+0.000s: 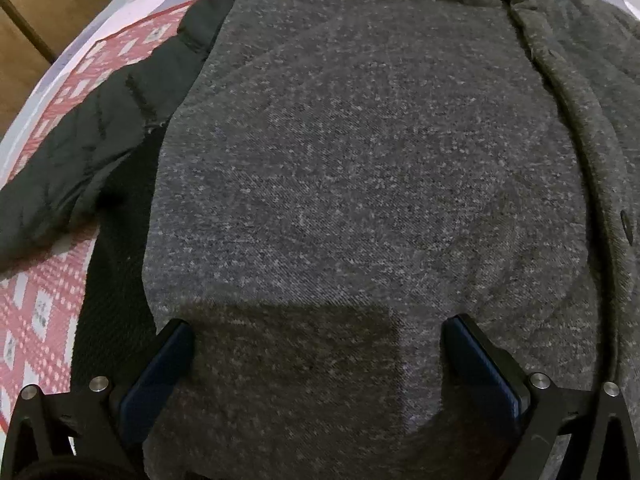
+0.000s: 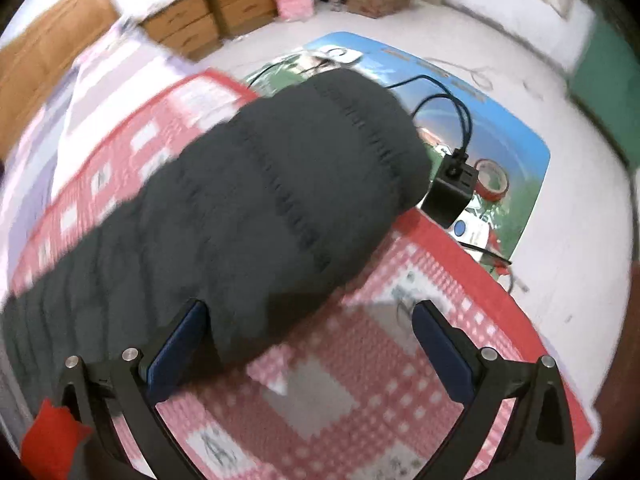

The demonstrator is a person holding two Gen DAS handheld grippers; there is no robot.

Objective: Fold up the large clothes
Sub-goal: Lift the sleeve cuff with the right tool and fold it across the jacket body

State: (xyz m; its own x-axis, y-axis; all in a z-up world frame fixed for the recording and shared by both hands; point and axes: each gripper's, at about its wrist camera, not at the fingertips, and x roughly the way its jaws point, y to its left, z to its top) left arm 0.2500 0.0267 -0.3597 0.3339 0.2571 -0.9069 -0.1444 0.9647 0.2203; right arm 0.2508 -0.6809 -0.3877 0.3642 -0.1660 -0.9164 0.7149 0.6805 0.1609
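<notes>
A large speckled grey jacket [image 1: 340, 152] lies spread flat and fills most of the left wrist view; its buttoned front edge [image 1: 560, 92] runs down the right side. A dark quilted sleeve [image 1: 92, 148] stretches out at the left. My left gripper [image 1: 318, 340] hovers open over the lower part of the grey body, nothing between its blue pads. In the right wrist view, the other dark quilted sleeve [image 2: 256, 208] lies diagonally, cuff at the upper right. My right gripper [image 2: 310, 322] is open, with the sleeve's lower edge inside the gap by the left finger [image 2: 176, 348].
A red and white checked blanket [image 2: 392, 352] covers the bed under the jacket. Beyond its edge lie a blue picture mat [image 2: 512, 128], a small black box with cables [image 2: 452, 188] and a red tape roll [image 2: 492, 180]. Wooden drawers [image 2: 208, 20] stand at the back.
</notes>
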